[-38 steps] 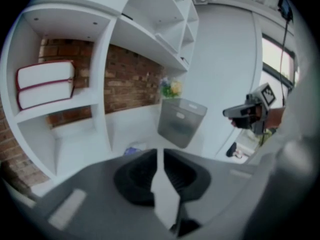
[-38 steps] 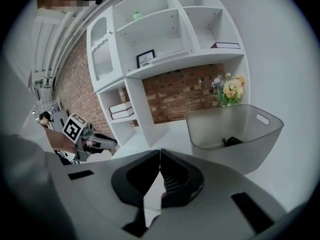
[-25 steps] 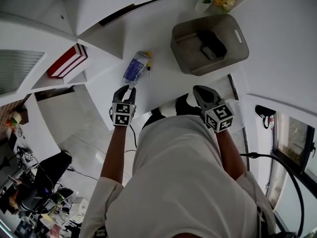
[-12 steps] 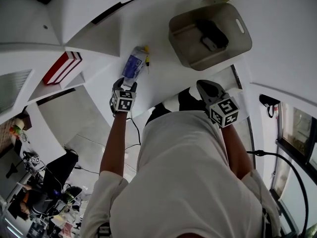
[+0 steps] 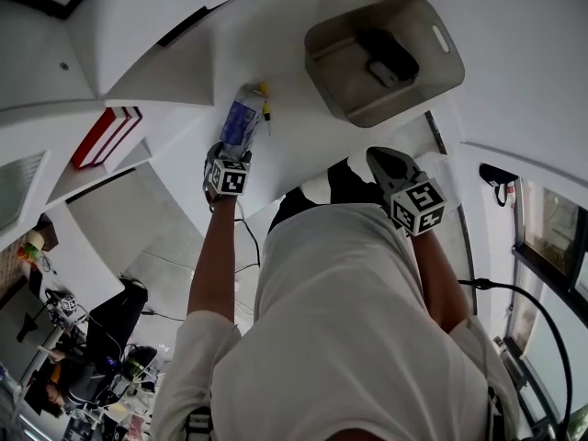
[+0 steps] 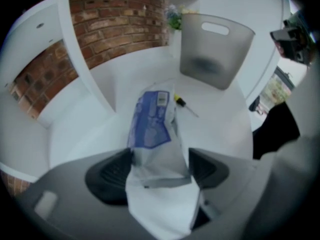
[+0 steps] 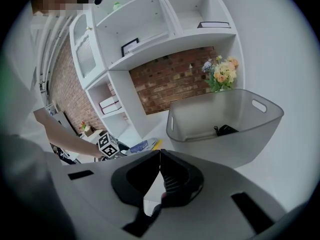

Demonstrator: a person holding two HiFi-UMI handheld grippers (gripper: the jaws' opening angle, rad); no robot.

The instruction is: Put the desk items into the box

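Left tool [image 6: 159, 165]: jaws wide apart, just been opening; blue-and-white packet [image 6: 150, 119] lies flat on the bench [image 5: 299, 141] between them, with the pads not pressing on it. Yellow-handled screwdriver [image 6: 181, 102] sits just beside the packet's far end. Grey box [image 5: 404, 99] stands further back on the bench, dark item [image 5: 386, 55] inside. Right tool [image 7: 159, 171]: jaws closed together, empty, near the box.

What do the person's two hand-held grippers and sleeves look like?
The left gripper and right gripper are grey shells with black ribbed pads; each carries a white cube with black square markers. The person wears a pale short-sleeved shirt.
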